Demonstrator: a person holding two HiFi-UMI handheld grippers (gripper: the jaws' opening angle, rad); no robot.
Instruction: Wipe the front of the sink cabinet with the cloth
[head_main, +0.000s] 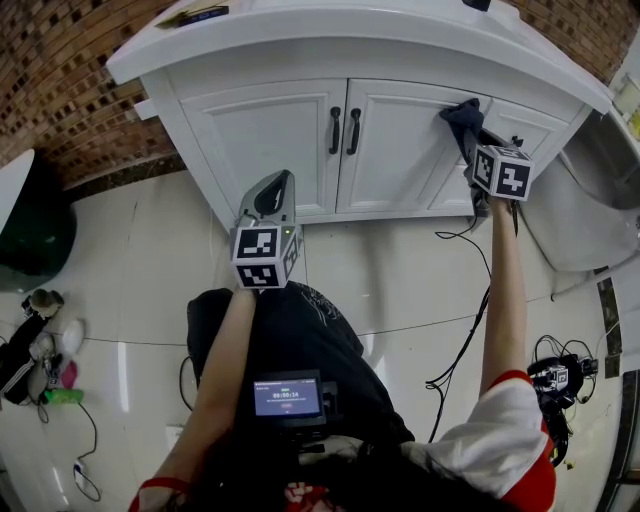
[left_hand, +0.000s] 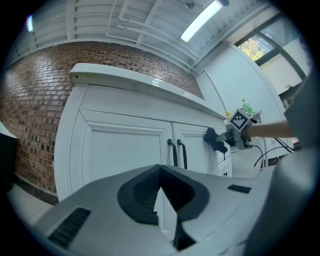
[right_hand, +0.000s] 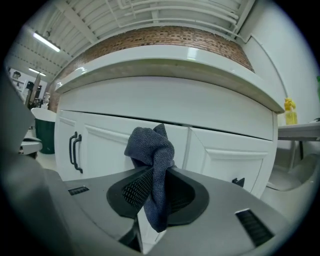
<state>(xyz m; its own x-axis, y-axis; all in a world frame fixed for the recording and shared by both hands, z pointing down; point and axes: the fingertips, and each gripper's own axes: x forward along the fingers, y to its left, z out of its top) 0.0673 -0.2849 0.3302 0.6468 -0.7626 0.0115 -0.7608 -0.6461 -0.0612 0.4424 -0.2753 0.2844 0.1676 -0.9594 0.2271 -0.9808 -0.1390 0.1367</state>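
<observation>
The white sink cabinet (head_main: 280, 130) has two doors with black handles (head_main: 343, 130) and a drawer column at the right. My right gripper (head_main: 470, 135) is shut on a dark blue cloth (head_main: 462, 118), which it holds against the top of the cabinet front where the right door meets the drawers. The bunched cloth (right_hand: 151, 165) sticks out above the shut jaws, close to the white panel (right_hand: 165, 107). My left gripper (head_main: 277, 190) is shut with nothing in it and hangs in front of the left door (left_hand: 125, 150), away from it.
A dark green bin (head_main: 35, 225) stands at the left. Small items (head_main: 45, 350) lie on the tiled floor at lower left. Cables (head_main: 460, 340) trail across the floor at the right, and a grey basin (head_main: 585, 215) sits beside the cabinet's right end.
</observation>
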